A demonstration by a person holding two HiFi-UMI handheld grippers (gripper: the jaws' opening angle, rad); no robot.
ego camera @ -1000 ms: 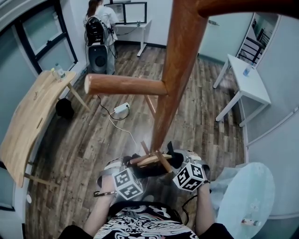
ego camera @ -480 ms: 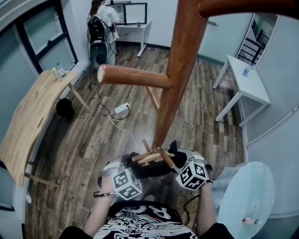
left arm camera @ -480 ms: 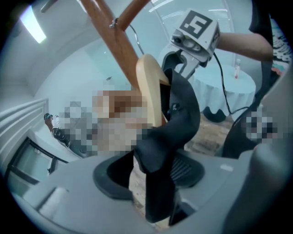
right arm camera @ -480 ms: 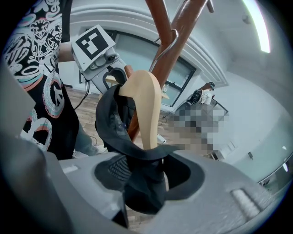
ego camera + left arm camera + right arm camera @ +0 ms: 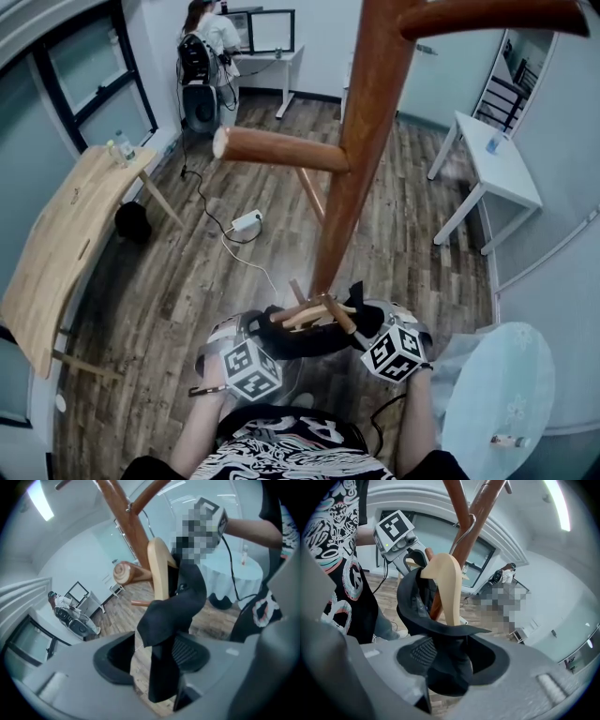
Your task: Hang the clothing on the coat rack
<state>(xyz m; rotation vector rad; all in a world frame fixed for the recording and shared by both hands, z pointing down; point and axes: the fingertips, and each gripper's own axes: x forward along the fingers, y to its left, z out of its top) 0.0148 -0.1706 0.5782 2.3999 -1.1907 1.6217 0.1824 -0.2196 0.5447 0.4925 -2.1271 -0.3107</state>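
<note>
So, the left gripper (image 5: 152, 660) is holding its jaws apart, and they've just been opening wider. A fold of the black garment (image 5: 173, 606) is hanging down between them. It's leaning on one pad while the floor is showing through the gap at the other, so nothing's squeezing it.

Same deal with the right gripper (image 5: 454, 660): its jaws have just been opening and are sitting wide. A bunch of that black cloth is drooping into the gap, and one ribbed pad is showing bare beside it.

The garment is draping over a pale wooden hanger (image 5: 447, 588), which is poking up just past both sets of jaws. In the head view the two grippers are facing each other with the hanger and cloth spanning between them, right by the lower part of the coat rack (image 5: 361, 141) pole.

The hanger's metal hook (image 5: 464, 531) is curling up beside the rack's brown limbs, but I can't tell if it's actually sitting on one. Higher up, a thick peg (image 5: 281, 150) is sticking out to the left. Further out, a wooden table (image 5: 56, 253) is standing off to the left and a white table (image 5: 497, 169) to the right.
</note>
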